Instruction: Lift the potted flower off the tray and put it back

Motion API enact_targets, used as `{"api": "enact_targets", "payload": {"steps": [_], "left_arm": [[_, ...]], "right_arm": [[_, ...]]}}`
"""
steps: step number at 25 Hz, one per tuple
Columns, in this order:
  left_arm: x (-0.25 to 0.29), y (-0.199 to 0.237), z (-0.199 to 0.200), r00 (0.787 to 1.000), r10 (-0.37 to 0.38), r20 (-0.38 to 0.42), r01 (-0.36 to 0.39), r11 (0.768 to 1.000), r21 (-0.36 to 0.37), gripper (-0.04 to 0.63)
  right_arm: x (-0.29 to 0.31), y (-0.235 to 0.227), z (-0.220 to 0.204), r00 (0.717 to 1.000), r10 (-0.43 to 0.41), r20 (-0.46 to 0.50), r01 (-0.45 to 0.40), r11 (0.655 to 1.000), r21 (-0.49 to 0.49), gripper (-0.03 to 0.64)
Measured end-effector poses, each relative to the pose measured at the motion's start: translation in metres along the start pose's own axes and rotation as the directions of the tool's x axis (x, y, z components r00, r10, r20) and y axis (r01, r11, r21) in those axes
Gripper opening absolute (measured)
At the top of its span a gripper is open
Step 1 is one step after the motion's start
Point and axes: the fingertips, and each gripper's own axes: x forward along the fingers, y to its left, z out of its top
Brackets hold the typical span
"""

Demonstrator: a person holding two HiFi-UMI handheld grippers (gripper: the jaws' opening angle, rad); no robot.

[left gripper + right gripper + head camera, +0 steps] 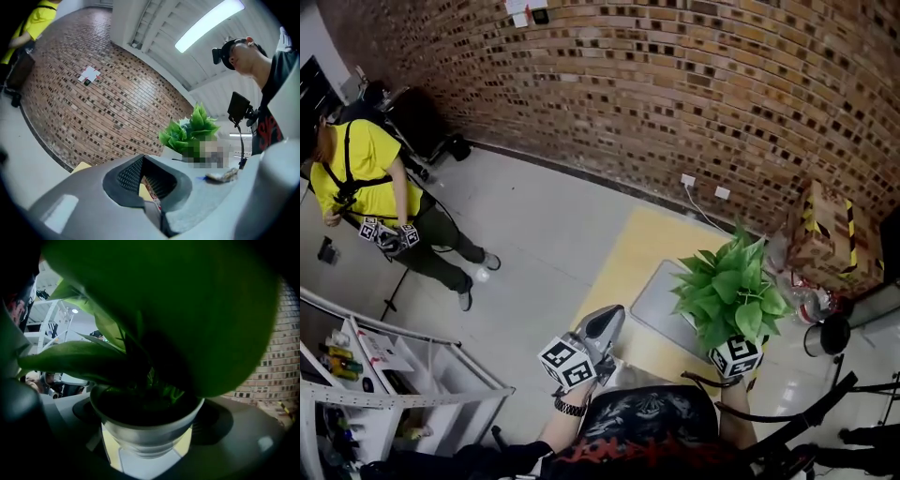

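The upright potted flower's (731, 291) leaves are masking the right gripper (150, 427), whose jaws are clasping it, while the left gripper's (158, 213) jaws are sitting clenched, empty.

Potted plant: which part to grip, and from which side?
Grip the white pot on its wall just under the flared rim, coming in level from the side, beneath the leaves. The rim gives a lip against slipping, and the wide foliage blocks a top approach. The right gripper holds it this way, with one jaw on each side.
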Motion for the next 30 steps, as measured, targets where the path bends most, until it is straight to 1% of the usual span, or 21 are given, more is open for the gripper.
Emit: {"api": "enact_targets", "payload": {"steps": [2, 3, 5, 7, 10, 13, 15, 17, 18, 20, 23, 26, 28, 30], "left_arm": [[0.008, 0.003, -0.003, 1.000, 0.009, -0.004, -0.009, 1.000, -0.023, 0.002], [0.012, 0.003, -0.004, 1.000, 0.010, -0.021, -0.011, 0.999, -0.038, 0.002], [0.017, 0.004, -0.010, 0.996, 0.003, -0.085, -0.008, 0.998, -0.058, 0.002], [0.017, 0.003, -0.018, 0.991, -0.006, -0.134, -0.001, 0.998, -0.057, 0.002], [0.012, 0.003, -0.016, 0.989, -0.002, -0.145, -0.005, 0.999, -0.043, 0.002], [0.006, 0.011, 0.002, 0.987, 0.012, -0.158, -0.017, 0.999, -0.033, 0.002], [0.010, 0.008, 0.004, 0.987, 0.019, -0.158, -0.025, 0.999, -0.037, 0.002], [0.013, 0.002, -0.005, 0.989, 0.031, -0.143, -0.039, 0.998, -0.055, 0.002], [0.010, -0.001, -0.008, 0.987, 0.045, -0.153, -0.054, 0.997, -0.052, 0.002], [0.000, -0.007, -0.013, 0.978, 0.070, -0.198, -0.078, 0.996, -0.035, 0.002], [0.005, -0.023, -0.031, 0.965, 0.063, -0.253, -0.080, 0.995, -0.058, 0.002], [0.016, -0.033, -0.052, 0.952, 0.075, -0.295, -0.101, 0.992, -0.073, 0.002], [0.020, -0.036, -0.061, 0.944, 0.083, -0.318, -0.112, 0.991, -0.071, 0.002], [0.021, -0.038, -0.067, 0.937, 0.088, -0.339, -0.115, 0.992, -0.058, 0.002]], "right_arm": [[0.000, -0.007, -0.001, 1.000, 0.005, 0.003, -0.005, 1.000, 0.016, 0.546], [0.001, -0.010, -0.001, 1.000, 0.008, 0.006, -0.008, 1.000, 0.024, 0.546], [0.004, -0.012, -0.002, 1.000, 0.008, 0.010, -0.009, 1.000, 0.029, 0.546], [0.006, -0.009, -0.002, 1.000, 0.007, 0.015, -0.007, 1.000, 0.020, 0.546], [0.012, -0.007, -0.012, 0.999, 0.015, 0.031, -0.015, 1.000, 0.007, 0.546], [0.032, -0.006, -0.026, 1.000, -0.007, 0.022, 0.007, 1.000, 0.007, 0.546], [0.040, -0.019, -0.057, 1.000, -0.005, -0.021, 0.005, 1.000, 0.004, 0.546], [0.047, -0.037, -0.101, 0.997, 0.020, -0.075, -0.019, 1.000, 0.006, 0.545], [0.053, -0.039, -0.129, 0.994, 0.036, -0.104, -0.035, 0.999, 0.010, 0.545], [0.067, -0.030, -0.192, 0.983, 0.075, -0.169, -0.071, 0.997, 0.031, 0.545], [0.084, -0.035, -0.272, 0.961, 0.117, -0.249, -0.099, 0.991, 0.085, 0.543], [0.102, -0.054, -0.315, 0.951, 0.111, -0.287, -0.082, 0.990, 0.111, 0.543], [0.116, -0.061, -0.329, 0.952, 0.094, -0.293, -0.066, 0.992, 0.103, 0.543], [0.124, -0.065, -0.334, 0.957, 0.078, -0.281, -0.057, 0.995, 0.085, 0.545]]}}
